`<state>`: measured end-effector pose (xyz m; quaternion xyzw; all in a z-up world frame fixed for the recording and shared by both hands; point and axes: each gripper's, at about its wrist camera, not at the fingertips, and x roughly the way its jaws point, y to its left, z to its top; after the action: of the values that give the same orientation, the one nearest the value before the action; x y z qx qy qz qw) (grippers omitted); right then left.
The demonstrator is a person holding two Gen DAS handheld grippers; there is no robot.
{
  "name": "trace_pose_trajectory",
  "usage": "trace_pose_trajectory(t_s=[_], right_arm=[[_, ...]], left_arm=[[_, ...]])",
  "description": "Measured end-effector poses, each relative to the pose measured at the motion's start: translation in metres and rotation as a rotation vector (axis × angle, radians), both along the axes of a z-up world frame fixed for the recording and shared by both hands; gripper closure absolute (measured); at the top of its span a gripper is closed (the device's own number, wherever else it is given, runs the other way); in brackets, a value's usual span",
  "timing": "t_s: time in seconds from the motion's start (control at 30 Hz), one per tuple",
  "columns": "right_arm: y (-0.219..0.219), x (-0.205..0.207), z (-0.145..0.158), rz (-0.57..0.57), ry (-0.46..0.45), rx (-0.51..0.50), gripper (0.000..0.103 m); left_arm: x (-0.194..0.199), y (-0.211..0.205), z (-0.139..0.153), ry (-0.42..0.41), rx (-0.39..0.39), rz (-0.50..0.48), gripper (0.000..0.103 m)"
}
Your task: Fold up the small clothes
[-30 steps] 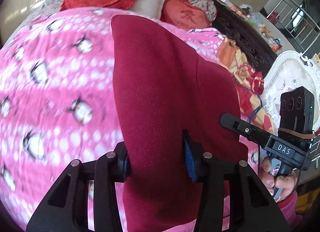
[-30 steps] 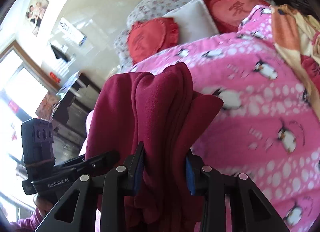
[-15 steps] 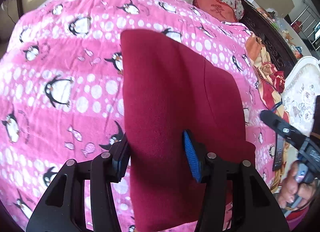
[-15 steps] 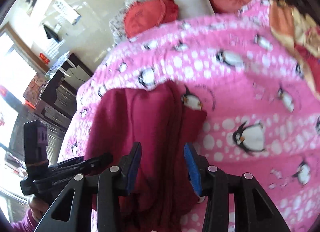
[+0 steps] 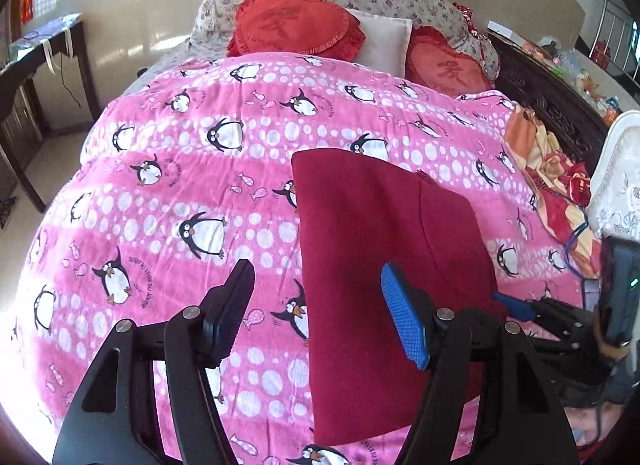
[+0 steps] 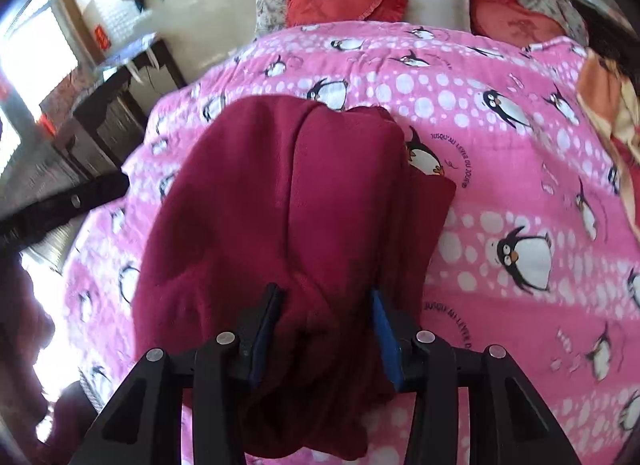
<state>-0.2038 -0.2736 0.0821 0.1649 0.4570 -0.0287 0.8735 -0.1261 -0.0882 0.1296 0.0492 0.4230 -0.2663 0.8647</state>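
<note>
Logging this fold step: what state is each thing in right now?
Dark red fleece garment: folded, lying on the bed, one end bunched.
Left tool: open, holding nothing, garment edge beneath.
Right tool: shut on the garment's bunched end.
Pink penguin-print blanket: spread flat over the bed.

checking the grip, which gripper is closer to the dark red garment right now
Right. The right gripper has bunched folds of the dark red garment between its fingers, touching both. The left gripper is open above the garment's left edge, gripping nothing.
</note>
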Motion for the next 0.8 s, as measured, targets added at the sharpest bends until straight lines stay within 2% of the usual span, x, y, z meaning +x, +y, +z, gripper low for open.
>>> trace_pose_trajectory(t_s=[0.33,0.4,0.47,0.8], right_arm=[[0.019,-0.036,0.068,-0.059,-0.188,-0.156,0.054],[0.023,-0.044,0.078,-0.078,-0.214,-0.181,0.04],[0.025,-0.048,0.083,-0.093,-0.232,-0.188,0.032],[0.027,-0.056,0.087,-0.127,-0.231,-0.174,0.032]], left_arm=[[-0.029,-0.008,0.019,-0.09,0.028,-0.025,0.037],[-0.034,-0.008,0.022,-0.105,0.026,-0.026,0.037],[-0.039,-0.008,0.025,-0.12,0.026,-0.023,0.037],[-0.055,-0.006,0.027,-0.148,0.031,-0.02,0.037]])
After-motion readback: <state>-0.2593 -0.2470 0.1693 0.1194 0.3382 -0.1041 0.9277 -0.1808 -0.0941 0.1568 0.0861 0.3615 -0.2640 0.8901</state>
